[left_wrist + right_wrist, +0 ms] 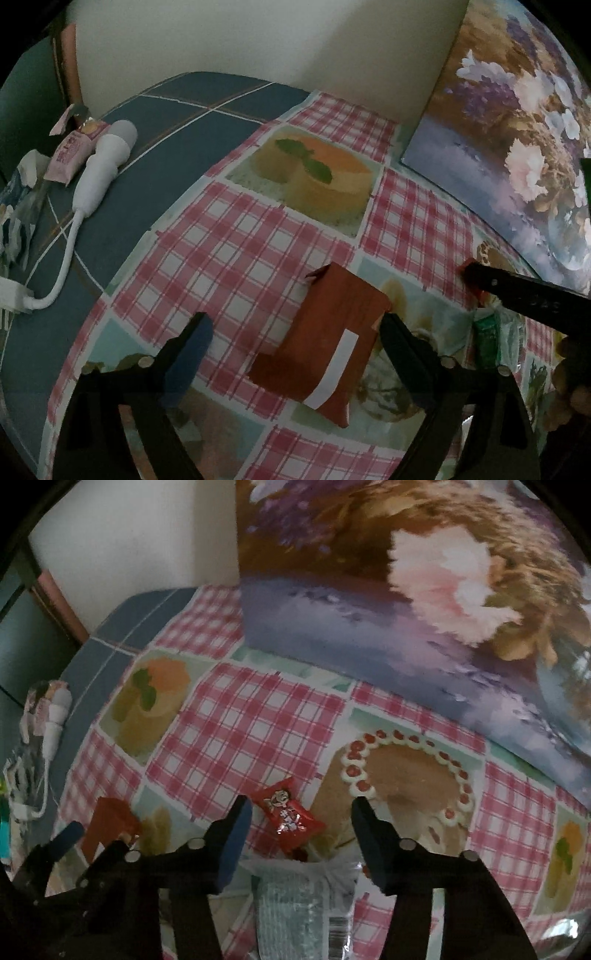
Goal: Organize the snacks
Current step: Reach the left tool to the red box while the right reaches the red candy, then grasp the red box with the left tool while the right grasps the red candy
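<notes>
Both grippers pointed steeply down at a table covered by a pink checked cloth (236, 251) printed with pictures of cakes.

The left gripper (295, 332) hung over a brown packet (328, 332) with a white strip, which lay flat on the cloth. Its jaws stood wide apart. The right-hand finger (402, 343) sat just at the packet's edge, though whether it touched could not be told, and the left-hand finger (192, 343) was well clear of it. Nothing was gripped.

The right gripper (301, 834) hung just beside the left one, near enough that each showed in the other's camera. Its jaws stood part open with nothing pressed between the pads. A red sweet wrapper (290, 814) with a cartoon face lay on the cloth between and just beyond the fingertips, closer to the left-hand finger (234, 842), apart from both. Below it, nearer the camera, lay a clear packet (295, 897) with pale green contents and a barcode, reaching under the gripper.

No box, bowl or tray showed in either view; the snacks lay loose on the cloth.

A flower painting (424, 590) leaned against the wall at the back of the table. On the blue cloth (177, 110) at the far left lay a white handheld device (103, 162) with a cable, a pink packet (72, 155) touching it, and some torn wrappers (22, 206).
</notes>
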Demonstrator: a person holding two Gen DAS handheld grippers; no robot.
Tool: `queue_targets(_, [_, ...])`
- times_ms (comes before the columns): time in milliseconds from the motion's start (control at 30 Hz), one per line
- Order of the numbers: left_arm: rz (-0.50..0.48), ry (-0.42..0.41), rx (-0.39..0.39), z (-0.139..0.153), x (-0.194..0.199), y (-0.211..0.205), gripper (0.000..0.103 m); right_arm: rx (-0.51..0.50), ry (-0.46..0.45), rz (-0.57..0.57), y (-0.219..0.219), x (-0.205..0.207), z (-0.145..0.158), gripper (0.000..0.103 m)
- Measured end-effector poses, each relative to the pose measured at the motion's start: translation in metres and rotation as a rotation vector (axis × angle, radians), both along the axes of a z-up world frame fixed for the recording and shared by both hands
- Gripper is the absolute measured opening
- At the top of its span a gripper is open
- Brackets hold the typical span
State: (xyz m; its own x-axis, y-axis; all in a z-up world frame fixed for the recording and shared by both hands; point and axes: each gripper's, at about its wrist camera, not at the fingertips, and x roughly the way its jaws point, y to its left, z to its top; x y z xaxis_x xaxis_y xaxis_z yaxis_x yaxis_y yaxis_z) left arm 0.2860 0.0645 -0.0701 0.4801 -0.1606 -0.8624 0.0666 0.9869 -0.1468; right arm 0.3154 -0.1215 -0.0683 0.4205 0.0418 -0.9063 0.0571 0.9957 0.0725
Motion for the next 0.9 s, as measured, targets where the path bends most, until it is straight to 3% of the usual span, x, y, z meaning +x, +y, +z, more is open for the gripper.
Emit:
queue_targets(133, [-0.01,-0.005,0.01,0.0,0.001,-0.004,0.087,-0.01,0.003,-0.012,0.0,0.003,-0.005,0.033])
queue_targets(267, [-0.026,-0.019,0.025,0.003,-0.001,-0.009,0.056,-0.016,0.002,-0.016,0.001,0.002,-0.006,0.021])
queue_targets(400, [-0.033,-0.024,0.03,0.003,-0.003,-0.011,0.043,-0.014,0.001,-0.027,0.0,0.002,-0.005,0.02])
queue_targets(900, [-0.044,-0.005,0.043,0.019,-0.014,-0.02,0.042,0.047,-0.071,-0.071,-0.024,-0.038,0.035,0.02])
